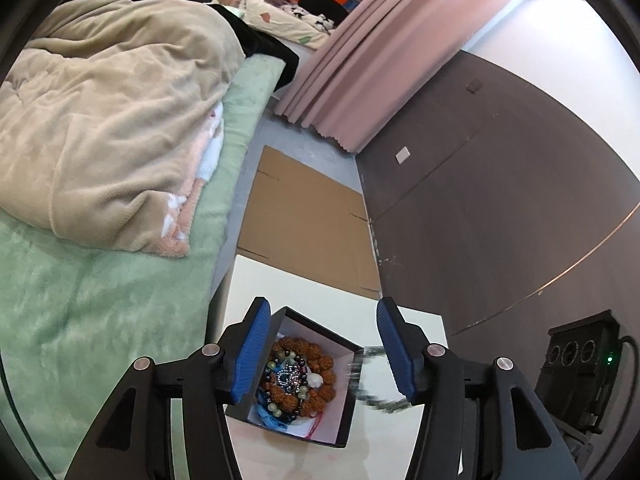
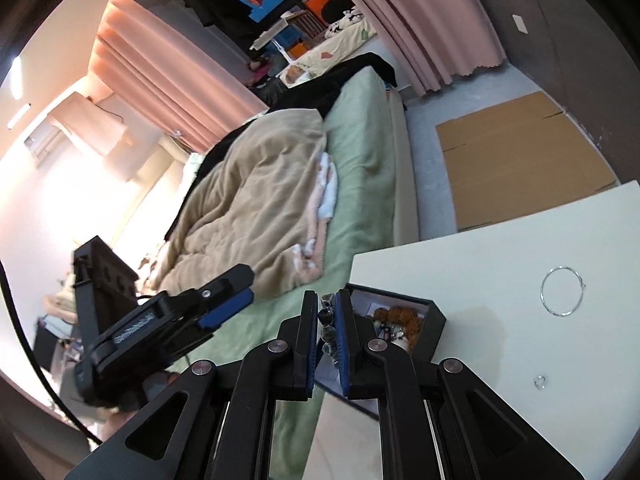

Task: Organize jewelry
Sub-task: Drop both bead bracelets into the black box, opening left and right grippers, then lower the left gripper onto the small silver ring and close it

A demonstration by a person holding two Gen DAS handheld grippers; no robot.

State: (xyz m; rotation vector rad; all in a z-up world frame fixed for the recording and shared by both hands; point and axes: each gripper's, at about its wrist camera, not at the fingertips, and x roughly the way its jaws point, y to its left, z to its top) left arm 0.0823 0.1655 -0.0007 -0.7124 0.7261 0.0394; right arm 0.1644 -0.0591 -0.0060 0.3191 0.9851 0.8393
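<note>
While the left gripper (image 1: pixel 320 352) hangs over the black box (image 1: pixel 348 396) with its blue pads far apart and nothing between them, the right gripper (image 2: pixel 328 336) has its two pads drawn close together on a dark beaded bracelet (image 2: pixel 327 320). The beads show in the narrow gap between the pads, from near the tips down toward the base.

In the left wrist view the box lies directly between and below the left fingers, with its near left wall just beside the left pad. The box stands open on the white table (image 1: pixel 416 320) and holds a pile of jewelry (image 1: pixel 298 380): brown rough beads, green beads and a silver piece in the middle. A blurred dark chain of beads (image 1: pixel 372 380) appears at the right wall of the box, touching the inner side of the right pad; I cannot tell what carries it there.

In the right wrist view the box sits just beyond and to the right of the right fingers. Further right on the table lies a thin silver bangle (image 2: pixel 562 291), well apart from the box, and a small ring (image 2: pixel 540 382) lies nearer to the camera. The left gripper is seen at the left of the right one, over the green bed cover (image 2: pixel 360 184).
</note>
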